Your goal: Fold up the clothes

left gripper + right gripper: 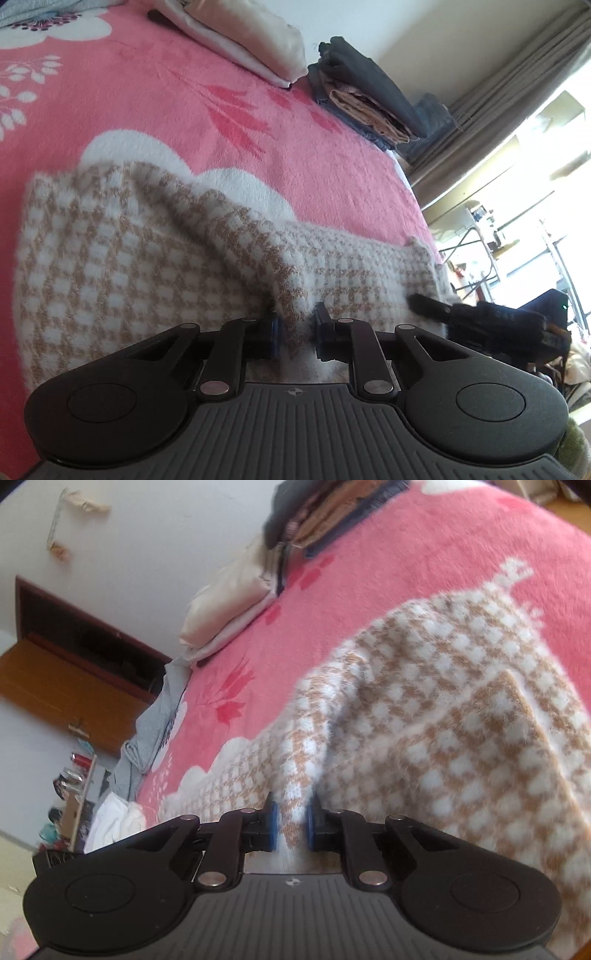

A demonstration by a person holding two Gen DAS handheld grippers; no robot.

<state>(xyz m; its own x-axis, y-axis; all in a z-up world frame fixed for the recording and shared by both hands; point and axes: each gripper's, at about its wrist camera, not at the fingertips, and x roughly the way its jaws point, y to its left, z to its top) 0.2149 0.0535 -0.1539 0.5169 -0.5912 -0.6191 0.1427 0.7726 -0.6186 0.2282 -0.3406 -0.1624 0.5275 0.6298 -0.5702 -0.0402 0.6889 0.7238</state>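
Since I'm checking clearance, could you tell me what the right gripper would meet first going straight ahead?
The right gripper, already pinching it, would meet the fuzzy tan-and-white checked knit garment, bunched directly ahead on the pink floral blanket.

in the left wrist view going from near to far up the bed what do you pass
left gripper pinching the checked knit garment → bare pink floral blanket → cream folded bedding and, to its right, the dark stack of folded clothes → white wall.
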